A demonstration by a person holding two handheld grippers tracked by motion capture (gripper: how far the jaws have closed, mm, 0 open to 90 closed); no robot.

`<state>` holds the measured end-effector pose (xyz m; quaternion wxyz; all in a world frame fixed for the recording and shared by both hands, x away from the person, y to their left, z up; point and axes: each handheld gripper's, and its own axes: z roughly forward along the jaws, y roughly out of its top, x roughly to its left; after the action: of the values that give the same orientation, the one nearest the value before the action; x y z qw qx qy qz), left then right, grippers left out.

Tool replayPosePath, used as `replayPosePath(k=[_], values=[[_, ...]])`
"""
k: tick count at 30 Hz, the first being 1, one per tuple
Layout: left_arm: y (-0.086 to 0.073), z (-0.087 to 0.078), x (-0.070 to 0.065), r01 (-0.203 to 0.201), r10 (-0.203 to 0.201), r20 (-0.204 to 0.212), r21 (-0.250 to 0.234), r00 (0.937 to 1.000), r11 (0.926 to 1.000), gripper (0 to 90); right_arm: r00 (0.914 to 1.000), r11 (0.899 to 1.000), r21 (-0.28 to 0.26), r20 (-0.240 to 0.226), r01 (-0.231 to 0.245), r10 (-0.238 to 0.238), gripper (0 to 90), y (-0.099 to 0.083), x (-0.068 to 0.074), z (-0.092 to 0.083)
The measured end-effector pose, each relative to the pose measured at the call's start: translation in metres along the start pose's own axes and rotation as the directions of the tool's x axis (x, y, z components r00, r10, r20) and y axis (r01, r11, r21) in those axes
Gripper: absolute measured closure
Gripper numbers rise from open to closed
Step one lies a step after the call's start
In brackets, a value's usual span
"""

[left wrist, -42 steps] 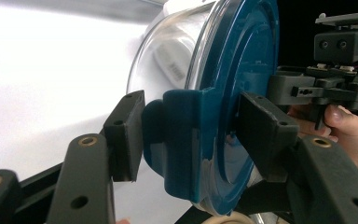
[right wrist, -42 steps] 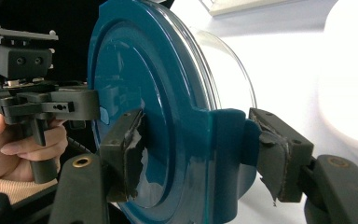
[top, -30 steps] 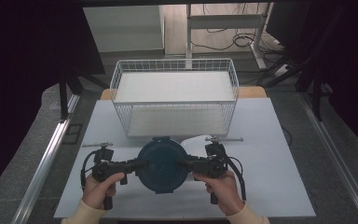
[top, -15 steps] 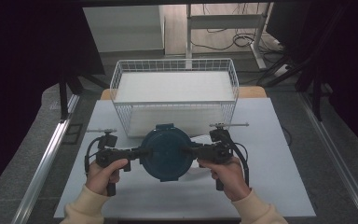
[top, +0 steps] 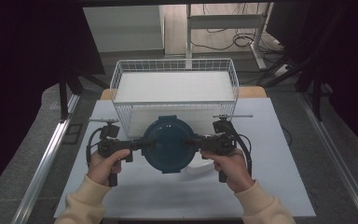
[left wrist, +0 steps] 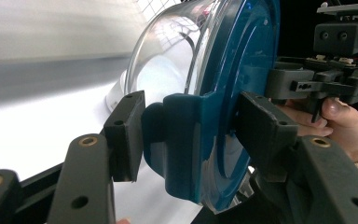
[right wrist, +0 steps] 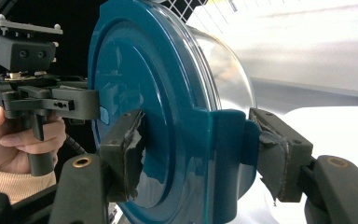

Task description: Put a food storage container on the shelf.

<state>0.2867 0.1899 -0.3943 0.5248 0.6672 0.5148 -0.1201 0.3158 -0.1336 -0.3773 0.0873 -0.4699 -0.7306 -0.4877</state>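
Careful: each hand-held gripper, left (top: 137,144) and right (top: 196,140), pinches only a latch tab of the lidded container (top: 169,144) held above the table (top: 279,186) before the wire basket (top: 175,88), so uneven lifting could twist it free.

I see a dark teal lid (top: 168,143) on a clear, see-through container (left wrist: 168,65). Both grippers are black, the left gripper (top: 137,144) and the right gripper (top: 196,140) alike. The wire basket (top: 174,65) is white with a square grid pattern. The table (top: 270,177) is white, and the sleeves (top: 81,205) are cream.
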Motion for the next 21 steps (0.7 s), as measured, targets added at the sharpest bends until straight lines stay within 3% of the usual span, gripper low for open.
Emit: replayPosePath(k=[21], values=[[0.050,-0.009,-0.022,-0.040,0.039,-0.017,-0.016,0.9991,0.9991,43.9,0.9995,1.000,-0.014,-0.026,0.015,-0.015,39.0,0.048,0.006,-0.013]])
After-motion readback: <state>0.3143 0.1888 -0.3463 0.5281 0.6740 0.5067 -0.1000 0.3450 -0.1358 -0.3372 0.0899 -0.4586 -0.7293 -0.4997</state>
